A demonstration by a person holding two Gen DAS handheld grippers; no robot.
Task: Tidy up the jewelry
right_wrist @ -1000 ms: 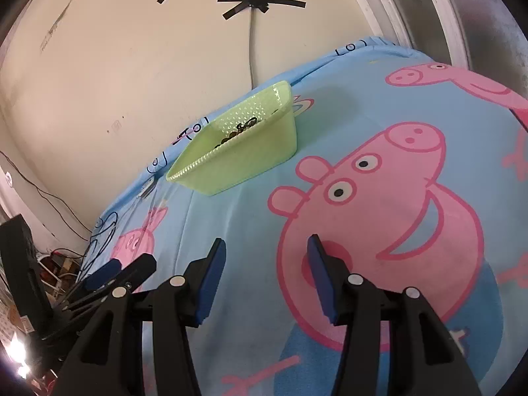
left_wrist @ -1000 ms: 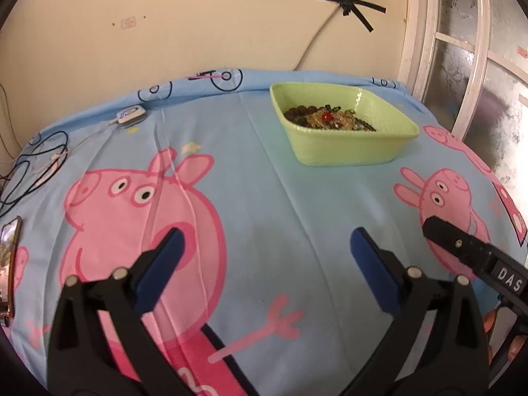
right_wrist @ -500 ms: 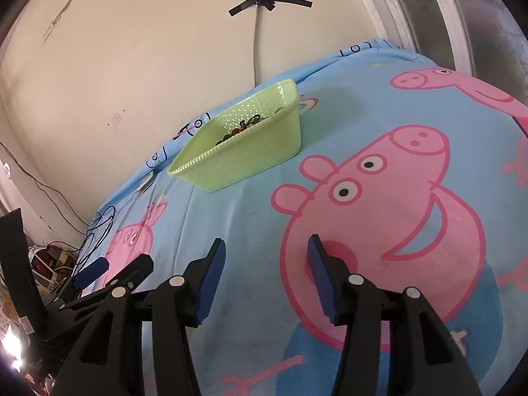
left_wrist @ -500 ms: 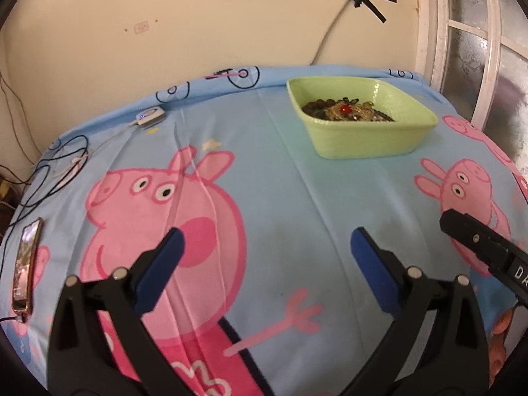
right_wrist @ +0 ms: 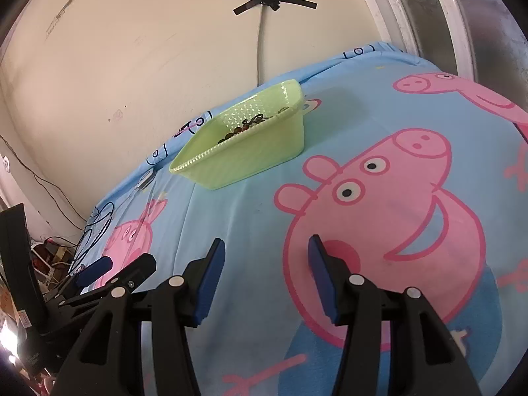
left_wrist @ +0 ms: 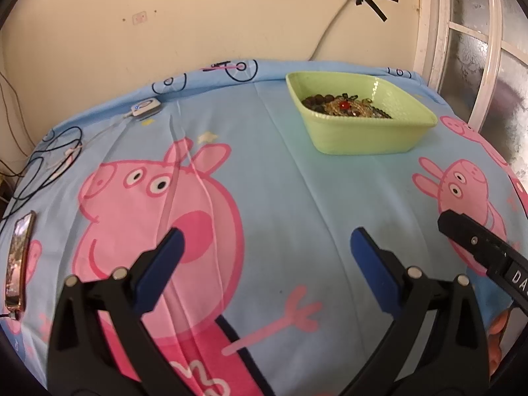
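A light green plastic basket (left_wrist: pixel 363 135) stands on the blue cartoon-pig cloth near the far edge. It holds a tangled heap of jewelry (left_wrist: pixel 345 107) with dark beads, gold chain and a red bead. In the right wrist view the basket (right_wrist: pixel 250 155) shows from its side, with only a little jewelry (right_wrist: pixel 246 125) above the rim. My left gripper (left_wrist: pixel 265 241) is open and empty, well short of the basket. My right gripper (right_wrist: pixel 265 247) is open and empty, also well short of it. The left gripper also shows in the right wrist view (right_wrist: pixel 115 269).
A phone (left_wrist: pixel 18 257) lies at the cloth's left edge. Black cables (left_wrist: pixel 49 161) and a small white device (left_wrist: pixel 145 107) lie at the far left. A wall stands behind and a window frame (left_wrist: pixel 462 49) to the right. The right gripper's finger (left_wrist: pixel 478 247) shows at the left view's right side.
Both grippers have drawn back and tilted up a little, so the basket sits farther off in both views. Both stay open. The basket has not moved.
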